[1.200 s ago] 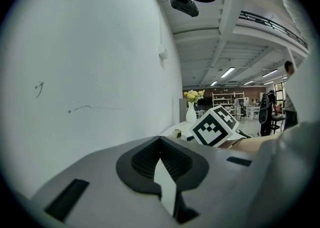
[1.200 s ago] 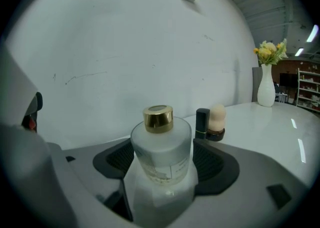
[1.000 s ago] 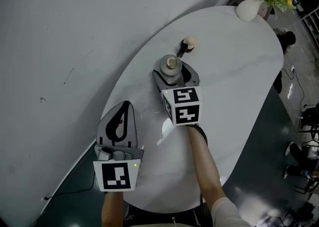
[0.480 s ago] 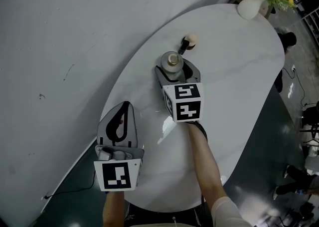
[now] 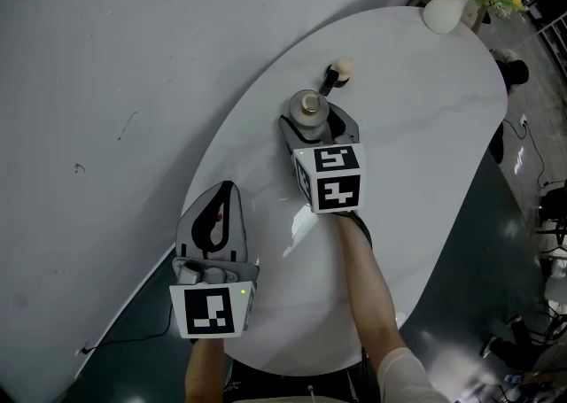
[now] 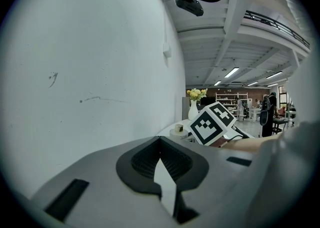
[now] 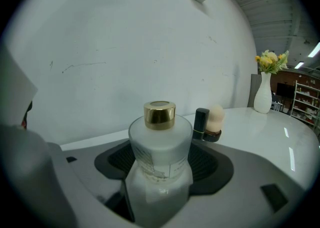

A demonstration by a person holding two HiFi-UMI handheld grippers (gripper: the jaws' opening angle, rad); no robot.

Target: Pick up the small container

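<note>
The small container (image 5: 308, 112) is a frosted white bottle with a gold cap (image 7: 160, 113), standing upright on the white oval table (image 5: 425, 127). My right gripper (image 5: 317, 124) is around it, one jaw on each side, with the dark pads (image 7: 116, 161) against the bottle's sides. In the right gripper view the bottle (image 7: 160, 152) fills the gap between the jaws. My left gripper (image 5: 221, 196) lies near the table's left edge, well short of the bottle. Its jaws are shut with nothing in them, and in the left gripper view (image 6: 161, 169) their pads meet.
Just beyond the bottle stands a beige makeup sponge on a black holder (image 5: 337, 73) (image 7: 212, 122). A white vase with yellow flowers (image 5: 443, 13) (image 7: 263, 96) is at the table's far end. A grey wall runs along the left. The right gripper's marker cube (image 6: 212, 122) shows in the left gripper view.
The right gripper has slid a little farther forward around the bottle, and its jaws have drawn in against it. The left gripper has stayed where it was.
</note>
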